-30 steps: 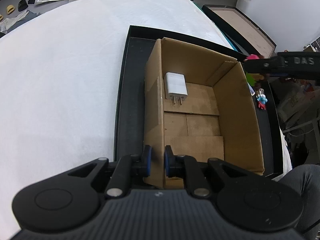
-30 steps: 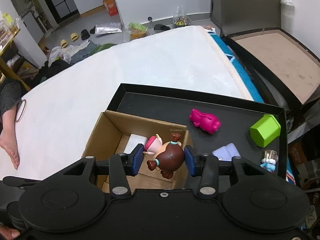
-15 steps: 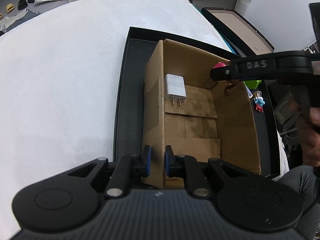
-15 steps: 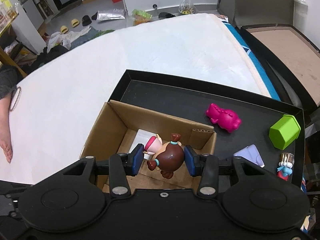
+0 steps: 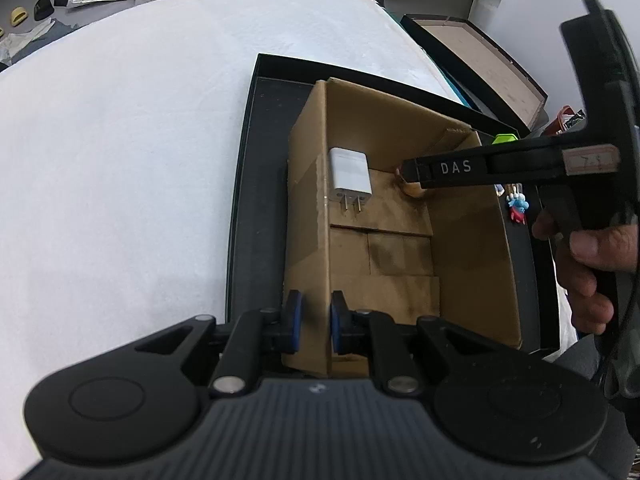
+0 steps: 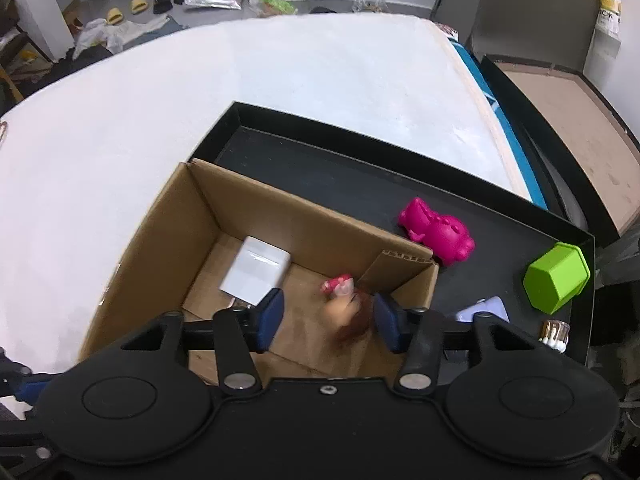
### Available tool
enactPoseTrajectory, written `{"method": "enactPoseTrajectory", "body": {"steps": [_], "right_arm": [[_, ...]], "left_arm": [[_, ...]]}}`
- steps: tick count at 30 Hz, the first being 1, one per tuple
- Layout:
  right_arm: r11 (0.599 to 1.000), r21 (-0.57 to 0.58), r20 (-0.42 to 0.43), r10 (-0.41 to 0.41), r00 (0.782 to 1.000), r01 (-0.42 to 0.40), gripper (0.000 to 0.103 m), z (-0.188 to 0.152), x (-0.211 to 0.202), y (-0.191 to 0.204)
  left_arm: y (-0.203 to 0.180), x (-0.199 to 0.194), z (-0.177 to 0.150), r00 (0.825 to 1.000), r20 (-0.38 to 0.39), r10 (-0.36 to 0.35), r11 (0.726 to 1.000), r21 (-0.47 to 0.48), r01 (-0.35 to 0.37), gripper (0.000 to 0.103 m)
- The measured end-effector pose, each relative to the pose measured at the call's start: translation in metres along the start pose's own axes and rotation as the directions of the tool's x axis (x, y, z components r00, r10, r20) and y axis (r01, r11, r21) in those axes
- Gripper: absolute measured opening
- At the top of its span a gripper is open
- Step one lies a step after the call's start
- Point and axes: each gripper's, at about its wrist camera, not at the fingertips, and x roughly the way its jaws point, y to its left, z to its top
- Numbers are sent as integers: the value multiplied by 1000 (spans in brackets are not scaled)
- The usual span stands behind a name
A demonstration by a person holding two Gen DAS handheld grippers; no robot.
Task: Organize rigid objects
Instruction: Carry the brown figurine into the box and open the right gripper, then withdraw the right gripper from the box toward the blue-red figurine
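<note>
An open cardboard box (image 5: pixel 308 208) stands in a black tray (image 5: pixel 256 200). My left gripper (image 5: pixel 316 322) is shut on the box's near wall. A white charger (image 5: pixel 350 178) lies against the box's left wall, also visible from the right wrist (image 6: pixel 256 272). My right gripper (image 6: pixel 328 320) reaches down into the box (image 6: pixel 168 232), its jaws opening. Between them a small doll (image 6: pixel 346 308) with brown hair and a pink hat shows blurred, free of the left pad. In the left wrist view only a sliver of the doll (image 5: pixel 412 189) shows under the right gripper's finger (image 5: pixel 452 168).
In the tray (image 6: pixel 360 176) right of the box lie a pink toy (image 6: pixel 438 236), a green block (image 6: pixel 558 278), a lilac piece (image 6: pixel 484 310) and a small jar (image 6: pixel 554 334). A blue figurine (image 5: pixel 518 206) lies there too. White bedding surrounds the tray.
The right gripper came down into the box with the doll, and its jaws have spread; the doll has slipped lower between them. The left gripper kept its hold on the box.
</note>
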Motion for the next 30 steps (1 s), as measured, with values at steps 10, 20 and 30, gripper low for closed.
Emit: {"method": "enactPoseTrajectory", "body": {"steps": [10,20,30], "right_arm": [[998,-69,89,18,996,-12,80,-10,-28,5],[995,-70,148,83,986,-73,91,-22,-51,0],[995,15,208,90,974,-95,96,-36,-68,-29]], "left_arm": [[-1,1,1,1000,-4,7,1000,-5,-7,13],[-3,6,3,1000,-23,12,1000,-3,-12,13],[-7,12,3,999,-34,38,999,10,-38,13]]}}
